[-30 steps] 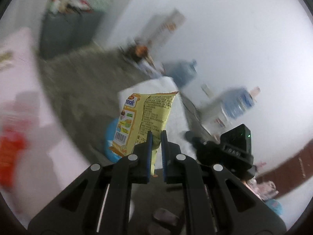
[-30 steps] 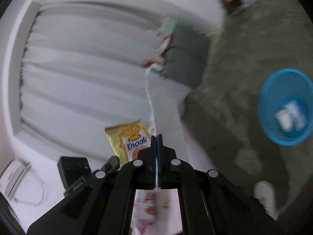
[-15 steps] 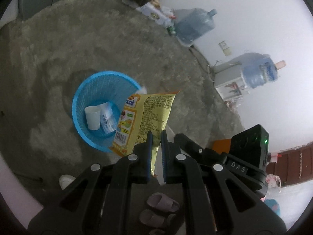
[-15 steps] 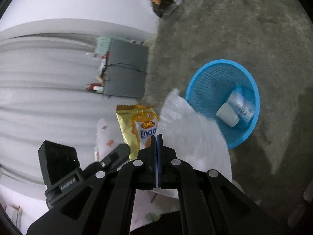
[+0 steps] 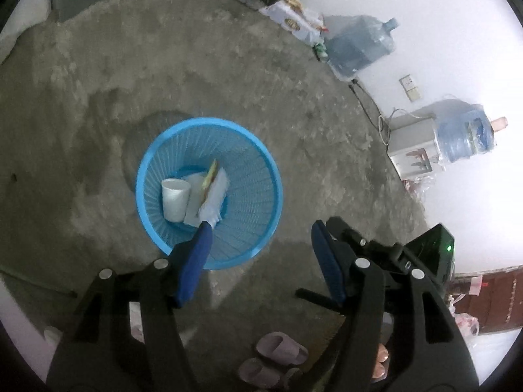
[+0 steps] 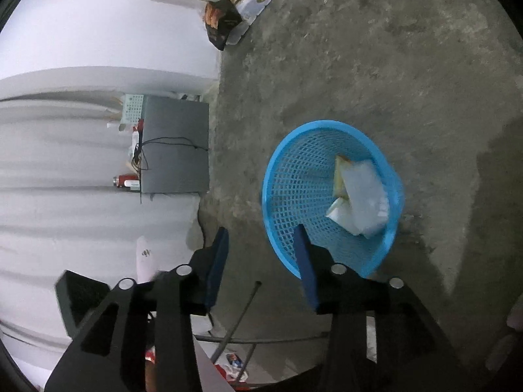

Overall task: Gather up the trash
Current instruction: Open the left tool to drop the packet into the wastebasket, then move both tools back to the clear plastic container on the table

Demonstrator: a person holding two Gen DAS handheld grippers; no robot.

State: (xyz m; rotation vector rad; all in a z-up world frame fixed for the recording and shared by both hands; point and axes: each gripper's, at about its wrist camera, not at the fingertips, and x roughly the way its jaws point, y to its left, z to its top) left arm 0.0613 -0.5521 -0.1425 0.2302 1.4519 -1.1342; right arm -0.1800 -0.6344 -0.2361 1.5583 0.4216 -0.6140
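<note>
— Where did the trash sit at that moment?

— In the blue basket (image 5: 261,176) on the grey concrete floor (image 5: 98,98). From my left side I looked down into it and saw a white paper cup (image 5: 175,199) lying toward one wall, a yellow snack wrapper (image 5: 209,176) standing on edge beside it, and a white plastic bag (image 5: 214,201) against the wrapper. From my right side the white bag (image 6: 366,199) covered most of the yellow wrapper (image 6: 340,176), and the cup was hidden from me.

— And your jaws?

— Both pairs were parting. My left gripper (image 5: 261,248) hung above the near rim of the basket, jaws spreading, with nothing between the blue pads (image 5: 193,261). One pad overlapped the lower end of the white bag in my view, but I could not tell whether it touched. My right gripper (image 6: 261,254) was also widening, empty, with bare floor between its fingers and one pad (image 6: 305,268) lined up over the basket's (image 6: 284,170) near wall.

— Anything else around?

— Two large water jugs, one (image 5: 358,45) on the floor by the white wall, one (image 5: 464,137) on a dispenser (image 5: 412,150). A pair of slippers (image 5: 271,359) lay below my left fingers, and a grey cabinet (image 6: 176,150) stood by the curtain (image 6: 65,212).
</note>
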